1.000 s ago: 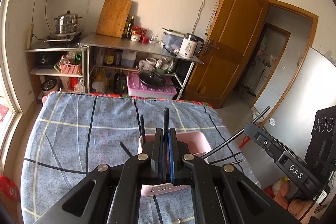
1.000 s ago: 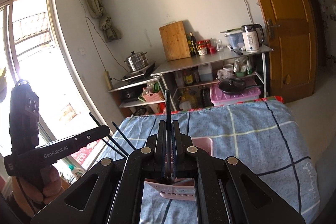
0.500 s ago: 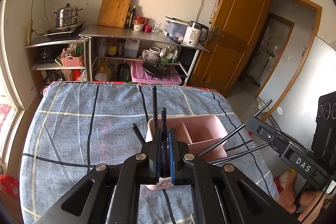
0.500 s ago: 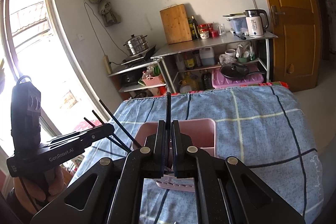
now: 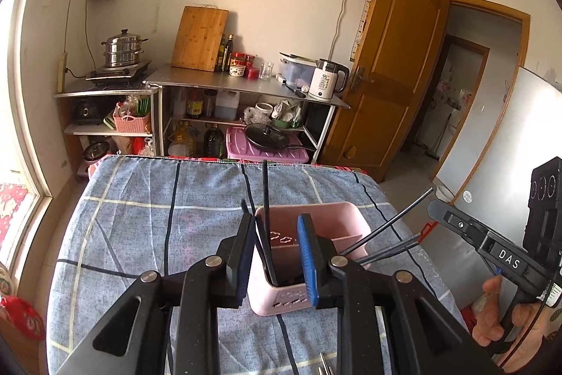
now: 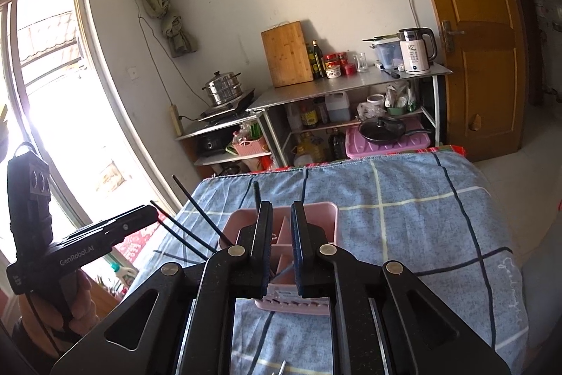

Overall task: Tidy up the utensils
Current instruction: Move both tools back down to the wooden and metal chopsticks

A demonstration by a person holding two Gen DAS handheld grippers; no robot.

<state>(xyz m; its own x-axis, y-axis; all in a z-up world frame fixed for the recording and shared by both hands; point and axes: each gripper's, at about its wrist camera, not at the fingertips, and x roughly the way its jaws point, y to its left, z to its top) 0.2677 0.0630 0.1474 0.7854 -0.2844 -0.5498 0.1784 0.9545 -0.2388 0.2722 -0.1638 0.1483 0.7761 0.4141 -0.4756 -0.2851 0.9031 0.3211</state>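
Both pairs of jaws, clamped on chopsticks a second ago, have just been opening. The left gripper stands released, black chopsticks standing free between its pads inside the pink holder. The right gripper is parted slightly, gripping nothing. The holder sits mid-table on the blue checked cloth. Beyond the far edge stand the metal shelves and the wooden door.

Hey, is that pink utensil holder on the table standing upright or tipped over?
Upright. The pink utensil holder sits on its base on the blue checked cloth, its mouth facing up, with black chopsticks standing in it.
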